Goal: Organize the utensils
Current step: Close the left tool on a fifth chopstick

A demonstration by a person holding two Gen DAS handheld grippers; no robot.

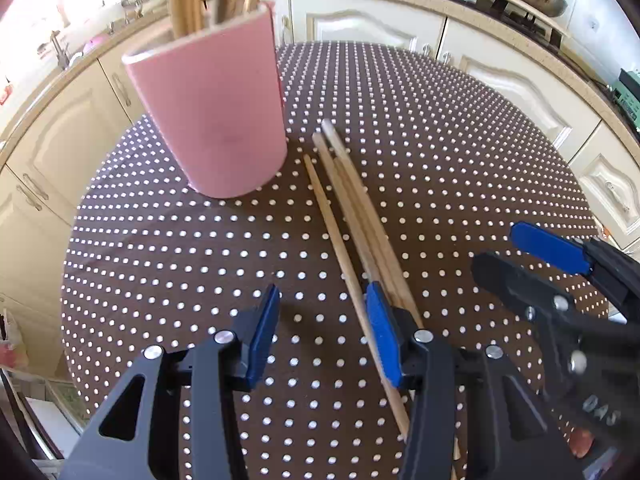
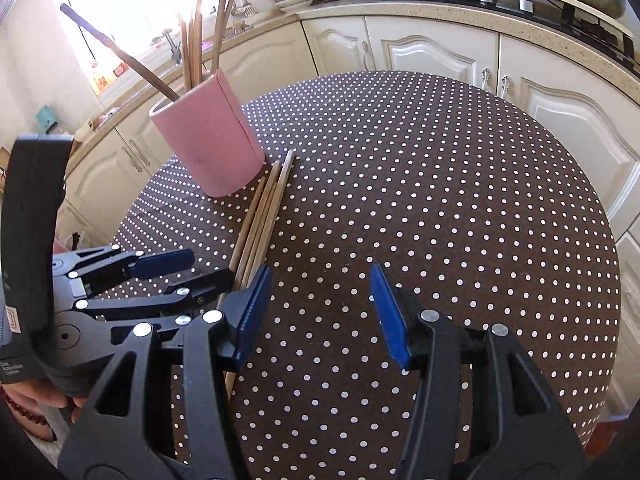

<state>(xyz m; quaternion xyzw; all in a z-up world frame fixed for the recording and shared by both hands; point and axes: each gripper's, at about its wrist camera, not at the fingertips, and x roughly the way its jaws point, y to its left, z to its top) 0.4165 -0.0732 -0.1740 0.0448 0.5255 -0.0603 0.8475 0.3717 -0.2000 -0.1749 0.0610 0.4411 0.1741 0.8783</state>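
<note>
**Over the dotted bench, both jaws open**

Left gripper jaws gape, nothing held; loose chopsticks lie by its right pad. Right gripper jaws open, empty. Pink holder with more sticks stands beyond, on the bench.

Black linkage grippers, silver rivets, blue-padded fingers, perhaps rubber.

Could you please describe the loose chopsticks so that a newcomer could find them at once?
Start at the round table with the brown dotted cloth. Beside the pink cup lies a bundle of pale wooden chopsticks. Unlike the sticks standing upright in the cup, these lie flat.
</note>
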